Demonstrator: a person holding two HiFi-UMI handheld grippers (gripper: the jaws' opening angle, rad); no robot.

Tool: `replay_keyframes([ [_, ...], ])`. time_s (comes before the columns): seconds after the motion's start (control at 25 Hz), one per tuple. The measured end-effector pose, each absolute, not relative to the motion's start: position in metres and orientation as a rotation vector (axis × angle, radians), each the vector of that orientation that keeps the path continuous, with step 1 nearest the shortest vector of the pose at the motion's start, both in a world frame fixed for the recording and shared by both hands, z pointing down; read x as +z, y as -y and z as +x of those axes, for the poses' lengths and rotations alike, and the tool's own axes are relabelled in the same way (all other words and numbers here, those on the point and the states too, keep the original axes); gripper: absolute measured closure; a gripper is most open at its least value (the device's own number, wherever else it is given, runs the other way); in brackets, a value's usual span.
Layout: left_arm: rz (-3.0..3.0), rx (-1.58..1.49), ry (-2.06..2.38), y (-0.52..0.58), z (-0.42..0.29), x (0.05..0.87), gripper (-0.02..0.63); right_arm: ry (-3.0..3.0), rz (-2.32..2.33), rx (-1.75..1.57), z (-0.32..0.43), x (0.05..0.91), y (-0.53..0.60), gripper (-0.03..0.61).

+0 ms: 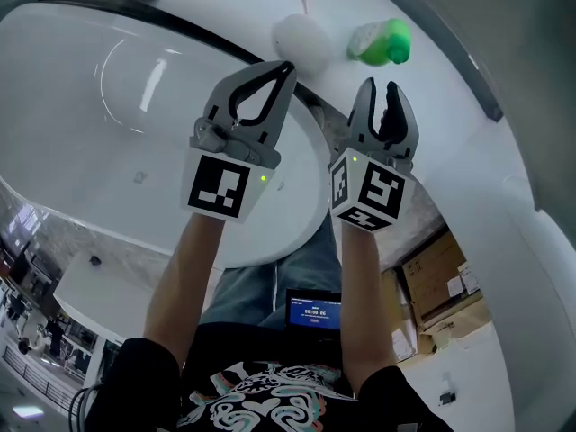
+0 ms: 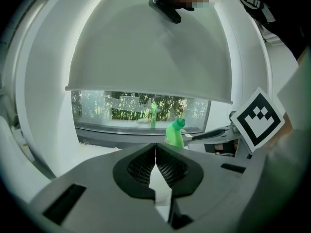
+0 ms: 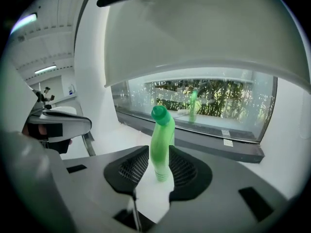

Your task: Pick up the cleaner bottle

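The green cleaner bottle (image 1: 382, 41) with a green cap stands upright on a white ledge (image 1: 441, 106), ahead of both grippers. In the right gripper view the bottle (image 3: 161, 144) shows through the gap of my right gripper (image 3: 156, 155), which is open, with the pads clear of it. In the head view the right gripper (image 1: 382, 90) is still a short way short of the bottle. My left gripper (image 1: 286, 67) is shut with nothing in it, its tips meeting (image 2: 155, 148). From the left gripper view, the bottle (image 2: 175, 134) stands a little right of the jaws.
A white rounded object (image 1: 301, 39) sits left of the bottle. A large white tub-like shell (image 1: 108, 106) fills the left. Behind the bottle runs a dark-framed window (image 3: 214, 106) with greenery. Cardboard boxes (image 1: 436, 277) and a small screen (image 1: 314, 311) lie below.
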State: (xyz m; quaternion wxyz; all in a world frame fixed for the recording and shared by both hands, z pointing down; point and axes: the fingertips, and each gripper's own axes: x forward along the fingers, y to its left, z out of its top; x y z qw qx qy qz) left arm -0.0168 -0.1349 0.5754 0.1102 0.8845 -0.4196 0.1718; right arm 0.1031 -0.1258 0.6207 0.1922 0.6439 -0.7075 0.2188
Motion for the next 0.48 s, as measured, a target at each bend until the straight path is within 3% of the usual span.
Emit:
replay_keyframes([
  [0.48, 2.561, 0.501, 1.257, 0.145, -0.014, 0.592, 0.597, 1.926, 1.862, 0.644, 0.103, 0.640, 0.156, 0.354],
])
